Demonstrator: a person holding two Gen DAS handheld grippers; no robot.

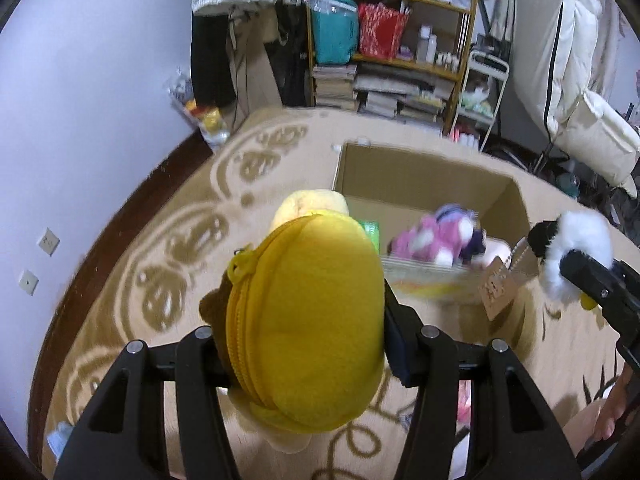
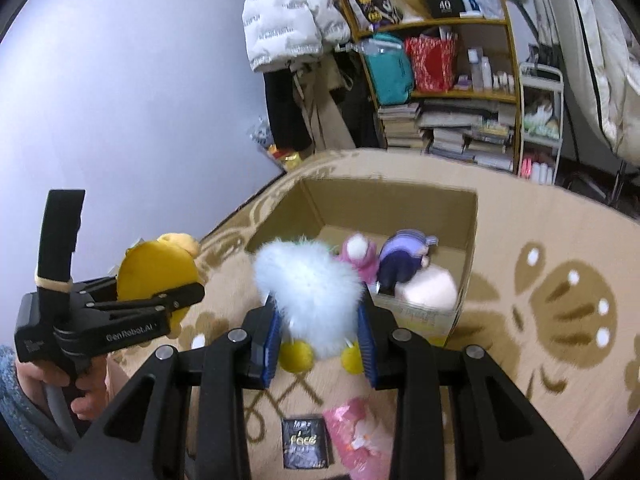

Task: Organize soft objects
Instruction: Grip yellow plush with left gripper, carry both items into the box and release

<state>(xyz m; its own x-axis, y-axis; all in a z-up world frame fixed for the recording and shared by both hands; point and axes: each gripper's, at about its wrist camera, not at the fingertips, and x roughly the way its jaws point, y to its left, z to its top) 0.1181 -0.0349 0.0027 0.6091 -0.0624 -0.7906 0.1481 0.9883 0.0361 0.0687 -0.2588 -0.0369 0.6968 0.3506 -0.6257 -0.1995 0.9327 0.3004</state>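
My left gripper (image 1: 304, 320) is shut on a yellow plush bear pouch (image 1: 308, 312) with a zipper, held above the rug; it also shows in the right wrist view (image 2: 156, 272). My right gripper (image 2: 318, 332) is shut on a fluffy white plush (image 2: 308, 280) with yellow feet; in the left wrist view the white plush (image 1: 580, 248) shows black parts and a tag. An open cardboard box (image 2: 472, 224) lies ahead on the rug, also in the left wrist view (image 1: 400, 168). Inside lie a pink plush (image 2: 358, 258), a purple plush (image 2: 404, 260) and a pale pink plush (image 2: 430, 288).
A beige patterned rug (image 2: 560, 280) covers the floor. A black packet (image 2: 306, 442) and a pink bag (image 2: 360, 432) lie on the rug below my right gripper. A wooden shelf (image 1: 400, 40) with books and bags stands behind the box. The wall (image 1: 100, 100) is left.
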